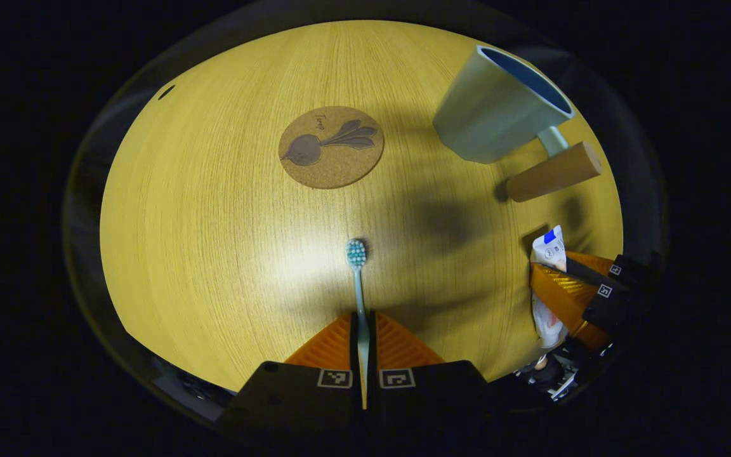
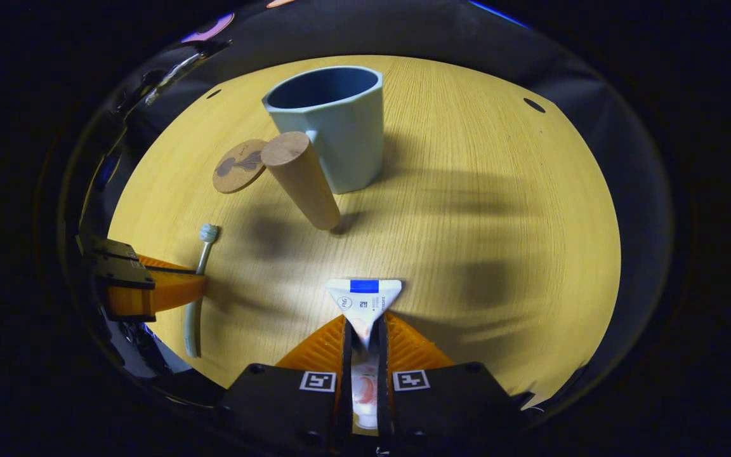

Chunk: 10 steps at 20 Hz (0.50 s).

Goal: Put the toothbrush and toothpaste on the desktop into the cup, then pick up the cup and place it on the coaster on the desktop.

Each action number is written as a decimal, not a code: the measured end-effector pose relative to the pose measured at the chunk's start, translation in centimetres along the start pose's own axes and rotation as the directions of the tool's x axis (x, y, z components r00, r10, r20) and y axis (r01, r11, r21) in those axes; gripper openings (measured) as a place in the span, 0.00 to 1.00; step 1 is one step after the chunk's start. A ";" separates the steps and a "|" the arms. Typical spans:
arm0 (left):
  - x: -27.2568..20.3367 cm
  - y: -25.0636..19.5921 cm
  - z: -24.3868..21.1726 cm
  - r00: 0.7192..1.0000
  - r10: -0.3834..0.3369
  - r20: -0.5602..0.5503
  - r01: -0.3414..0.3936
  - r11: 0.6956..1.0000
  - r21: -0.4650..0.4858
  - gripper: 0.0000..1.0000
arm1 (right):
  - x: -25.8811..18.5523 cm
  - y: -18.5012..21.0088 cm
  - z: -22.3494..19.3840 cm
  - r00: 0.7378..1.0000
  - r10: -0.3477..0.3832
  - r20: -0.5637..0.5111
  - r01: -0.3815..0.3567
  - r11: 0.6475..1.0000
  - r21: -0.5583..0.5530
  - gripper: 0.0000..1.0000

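Note:
My left gripper [image 1: 363, 320] is shut on the handle of a pale blue toothbrush [image 1: 358, 279], whose bristled head points away from me above the wooden desktop [image 1: 213, 241]. A white toothpaste tube [image 2: 364, 301] is clamped in my right gripper [image 2: 363, 327], crimped end forward. The light blue cup [image 2: 334, 124] with its wooden handle [image 2: 302, 181] stands upright ahead of the right gripper; in the left gripper view the cup [image 1: 499, 108] is at the upper right. The round cork coaster [image 1: 331, 146] lies ahead of the toothbrush. At the left of the right gripper view, the left gripper [image 2: 178, 289] holds the toothbrush [image 2: 199, 279].
The right gripper [image 1: 568, 292] with the toothpaste [image 1: 548, 254] shows at the right edge of the left gripper view. The desktop's edges curve round on all sides, with small dark holes near the far corners [image 2: 534, 105]. The coaster [image 2: 240, 165] lies just left of the cup's handle.

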<state>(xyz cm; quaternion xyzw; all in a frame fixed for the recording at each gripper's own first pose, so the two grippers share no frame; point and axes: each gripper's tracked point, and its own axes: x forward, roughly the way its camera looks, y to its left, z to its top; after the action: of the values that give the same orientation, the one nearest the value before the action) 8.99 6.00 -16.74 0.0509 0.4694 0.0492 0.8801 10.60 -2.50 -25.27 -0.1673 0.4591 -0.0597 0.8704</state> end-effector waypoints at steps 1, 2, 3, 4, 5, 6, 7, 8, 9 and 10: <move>0.0 0.1 0.0 1.000 -0.012 0.011 0.012 1.000 -0.012 0.01 | -0.1 0.1 0.0 1.000 -0.002 0.011 0.002 1.000 0.003 0.16; 0.0 0.0 0.0 0.999 -0.027 0.026 0.028 0.999 -0.021 0.01 | 0.0 0.0 0.1 1.000 0.001 0.027 -0.001 1.000 -0.011 0.15; -0.1 0.0 0.0 0.998 -0.043 0.039 0.044 0.999 -0.027 0.01 | -0.2 0.0 0.1 0.999 0.002 0.037 -0.001 1.000 -0.008 0.15; -0.2 0.0 0.0 0.997 -0.058 0.057 0.060 0.998 -0.037 0.01 | -0.2 0.1 0.1 0.999 -0.001 0.043 0.000 1.000 0.016 0.14; -0.2 0.1 0.0 0.995 -0.071 0.077 0.075 0.996 -0.053 0.01 | 0.0 0.1 0.1 0.998 -0.003 0.055 0.001 0.999 0.035 0.13; -0.3 0.1 -0.1 0.992 -0.082 0.098 0.090 0.993 -0.074 0.01 | -0.1 0.1 0.2 0.998 -0.001 0.066 -0.003 0.998 0.058 0.12; -0.4 0.2 0.0 0.988 -0.096 0.117 0.107 0.990 -0.091 0.01 | -0.1 0.2 0.1 0.997 0.000 0.082 -0.007 0.997 0.078 0.12; -0.3 0.3 -0.1 0.985 -0.110 0.134 0.125 0.986 -0.114 0.01 | -0.2 0.1 0.0 0.995 -0.006 0.100 -0.003 0.996 0.094 0.11; -0.2 0.4 -0.1 0.982 -0.121 0.145 0.141 0.980 -0.140 0.01 | -0.3 0.1 0.2 0.992 -0.013 0.124 -0.001 0.994 0.109 0.12; -0.2 0.6 -0.1 0.978 -0.132 0.159 0.157 0.975 -0.158 0.00 | -0.6 -0.1 0.3 0.988 -0.019 0.151 0.000 0.992 0.123 0.11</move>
<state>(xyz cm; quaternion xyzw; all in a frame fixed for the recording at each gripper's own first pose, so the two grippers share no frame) 8.75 6.55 -16.61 -0.0553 0.3997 0.0210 0.9147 10.52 -2.35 -24.60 -0.1196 0.3863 -0.0791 0.9112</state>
